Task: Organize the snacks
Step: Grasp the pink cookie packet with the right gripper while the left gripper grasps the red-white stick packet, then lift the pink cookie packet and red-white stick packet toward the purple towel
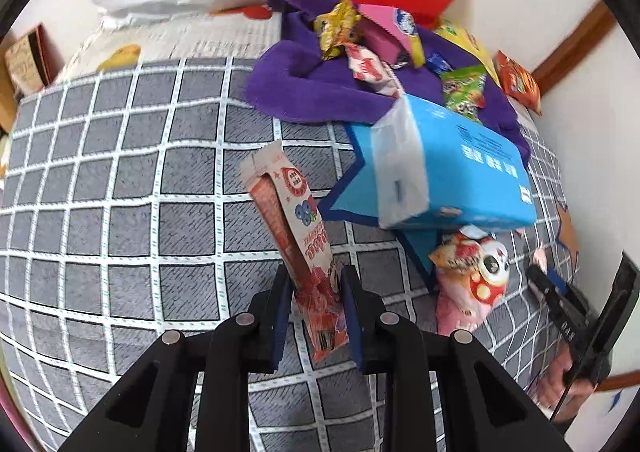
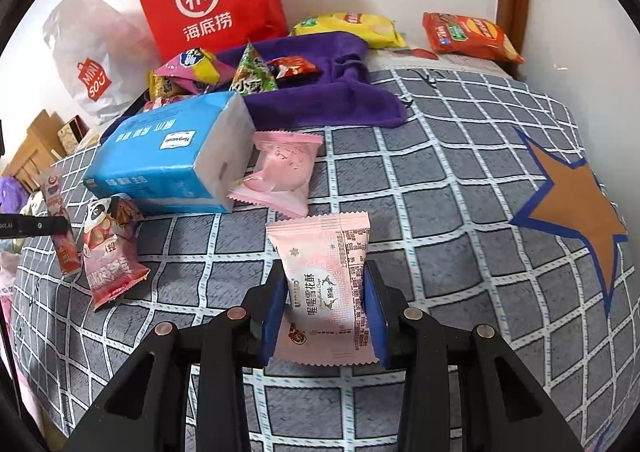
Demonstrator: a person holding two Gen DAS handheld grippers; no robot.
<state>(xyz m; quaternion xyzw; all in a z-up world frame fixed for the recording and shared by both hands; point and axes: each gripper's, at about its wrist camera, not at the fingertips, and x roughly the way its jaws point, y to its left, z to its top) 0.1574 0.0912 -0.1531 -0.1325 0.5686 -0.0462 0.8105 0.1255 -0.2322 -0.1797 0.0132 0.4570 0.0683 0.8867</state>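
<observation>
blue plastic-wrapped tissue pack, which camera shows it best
The right wrist view: the blue plastic-wrapped tissue pack lies whole and unobstructed on the grey checked bedcover, its printed long side and white end both visible. The left wrist view shows it from the opposite side, at a skewed angle with its print upside down.

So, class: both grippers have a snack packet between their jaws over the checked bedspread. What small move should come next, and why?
Probably lift both. The left gripper is shut on the red stick packet and the right gripper on the pink pastry packet; both grips look secure, so raising them clears the bedspread for carrying.
</observation>
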